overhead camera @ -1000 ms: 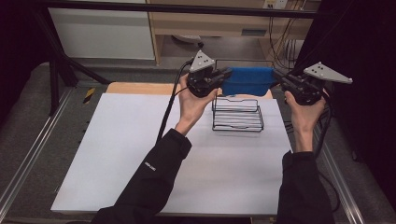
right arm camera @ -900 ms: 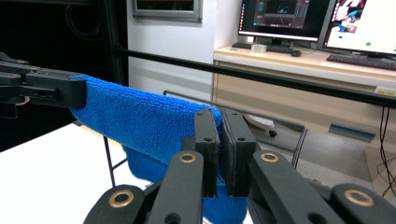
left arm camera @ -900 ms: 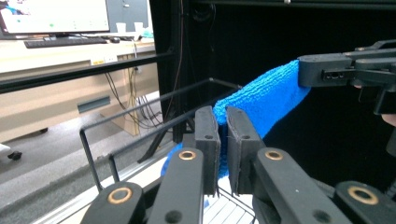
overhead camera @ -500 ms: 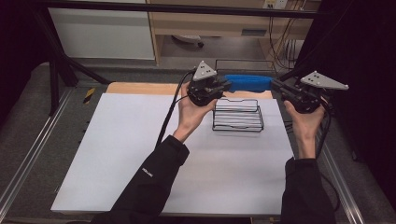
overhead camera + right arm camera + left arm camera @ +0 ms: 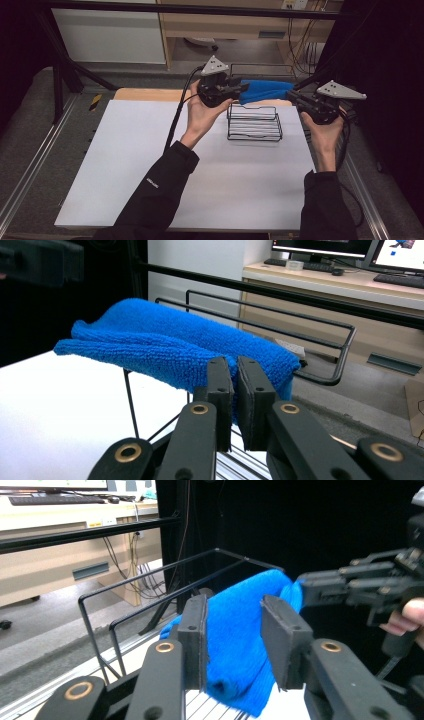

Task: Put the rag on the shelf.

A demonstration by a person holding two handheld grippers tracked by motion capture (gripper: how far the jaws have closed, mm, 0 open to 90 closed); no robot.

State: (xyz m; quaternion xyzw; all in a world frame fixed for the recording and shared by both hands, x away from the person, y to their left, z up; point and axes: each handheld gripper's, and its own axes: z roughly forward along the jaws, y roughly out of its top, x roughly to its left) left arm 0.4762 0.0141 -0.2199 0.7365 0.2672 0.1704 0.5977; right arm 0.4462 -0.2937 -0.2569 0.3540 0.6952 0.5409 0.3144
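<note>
A: Blue cloth [image 5: 265,90], the thing in hand: it hangs stretched between your two grippers, above the far rail of the wire rack [image 5: 254,123], which stands on the white table [image 5: 150,165]. A second ago the cloth sat higher and spread as a broad panel; now it is lower and folded to a narrow band close over the rail.

B: And what does that drop mean for the work?

A: By my reading, you are at the point of laying the cloth over the rack; the descent is nearly done and the letting-go has begun.

B: Left gripper [image 5: 235,90]?

A: Its jaws have just been opening. In the left gripper view the cloth [image 5: 235,645] lies between the two pads; it appears to brush the left pad [image 5: 196,640], while a clear gap stands at the right one. So your left gripper has released; it no longer pinches.

B: Right gripper [image 5: 295,97]?

A: Clenched. In the right gripper view the pads [image 5: 220,390] stand nearly together with the cloth's near edge [image 5: 190,355] caught between them. The cloth's right end is thus carried by you alone.
</note>
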